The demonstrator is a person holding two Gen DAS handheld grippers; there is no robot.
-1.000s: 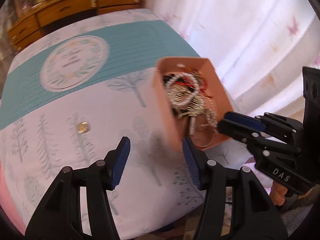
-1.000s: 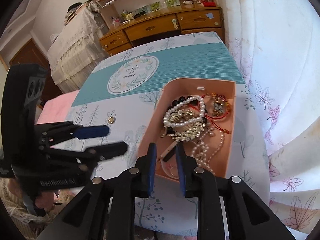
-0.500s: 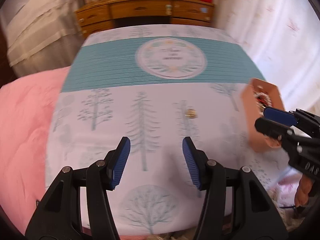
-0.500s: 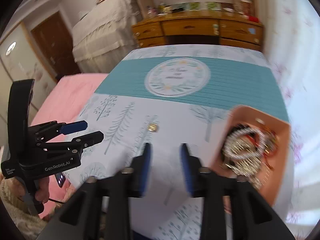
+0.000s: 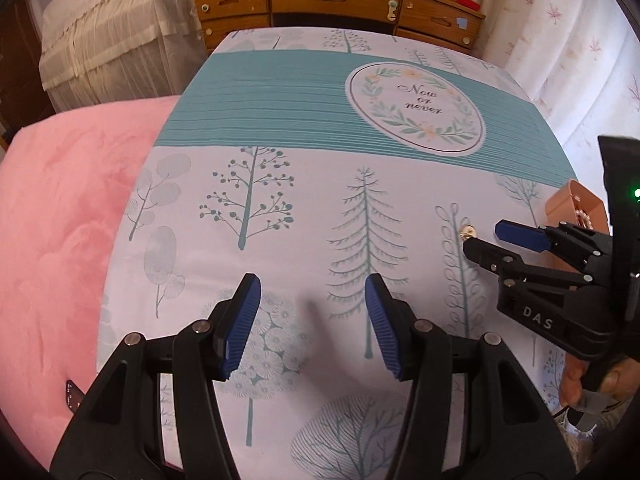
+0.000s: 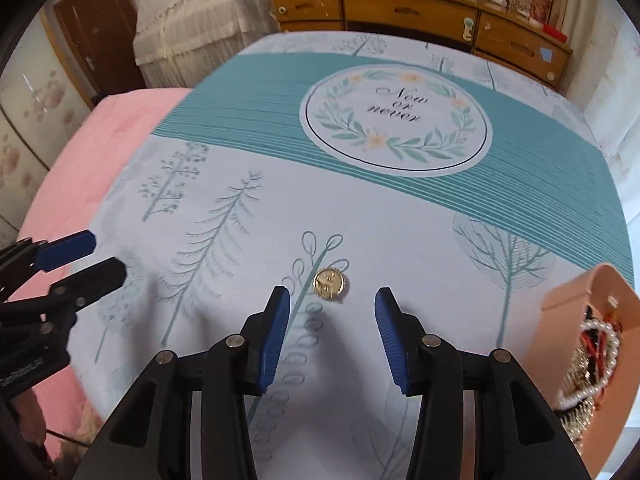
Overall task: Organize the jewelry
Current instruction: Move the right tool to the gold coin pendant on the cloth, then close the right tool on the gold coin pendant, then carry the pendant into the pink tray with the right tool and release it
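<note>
A small round gold piece (image 6: 329, 285) lies on the tree-print cloth, just beyond the tips of my right gripper (image 6: 332, 291), which stands open above it with nothing between its fingers. In the left wrist view the same gold piece (image 5: 467, 233) shows at the tips of the right gripper (image 5: 484, 237). The pink box (image 6: 576, 300), holding pearl strands and other jewelry (image 6: 596, 340), sits at the right edge of the cloth. My left gripper (image 5: 312, 280) hangs open and empty over bare cloth, to the left of the gold piece.
The cloth (image 5: 280, 184) has a teal band and a round wreath print. A pink blanket (image 5: 60, 240) lies to the left. A wooden dresser (image 5: 340, 0) stands behind, and a white curtain (image 5: 580, 40) hangs on the right.
The right gripper left the pink box, opened, and swung left to the gold piece. The left gripper also moved left, away from the box, still open.
</note>
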